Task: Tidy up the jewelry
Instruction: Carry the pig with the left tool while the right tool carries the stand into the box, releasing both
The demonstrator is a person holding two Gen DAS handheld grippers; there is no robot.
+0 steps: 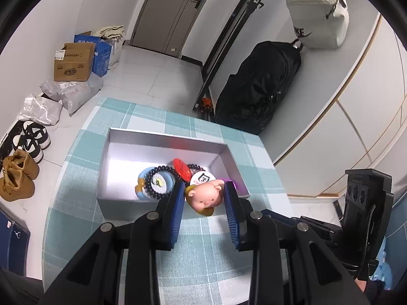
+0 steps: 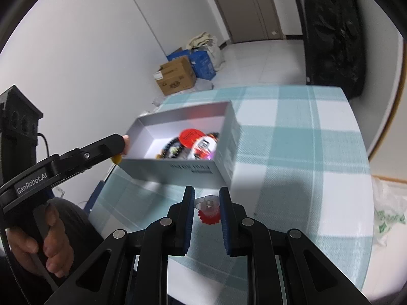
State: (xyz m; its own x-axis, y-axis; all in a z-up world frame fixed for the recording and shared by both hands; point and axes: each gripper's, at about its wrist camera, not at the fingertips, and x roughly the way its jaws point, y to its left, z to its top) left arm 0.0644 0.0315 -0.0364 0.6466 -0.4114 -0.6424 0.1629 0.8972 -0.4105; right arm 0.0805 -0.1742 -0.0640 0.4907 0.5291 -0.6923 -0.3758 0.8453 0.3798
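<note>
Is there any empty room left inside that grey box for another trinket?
Yes. The grey box is bare along its far wall and left end. The near right corner is crowded: bead bracelet, red disc, white badge. The checked tablecloth right of the box is also bare.

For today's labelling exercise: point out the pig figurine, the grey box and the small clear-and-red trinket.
pig figurine (image 1: pixel 204 195), left wrist view, on its pink face.
grey box (image 2: pixel 178 171), right wrist view, on its near outer wall.
clear-and-red trinket (image 2: pixel 209 207), right wrist view, on its clear top.
</note>
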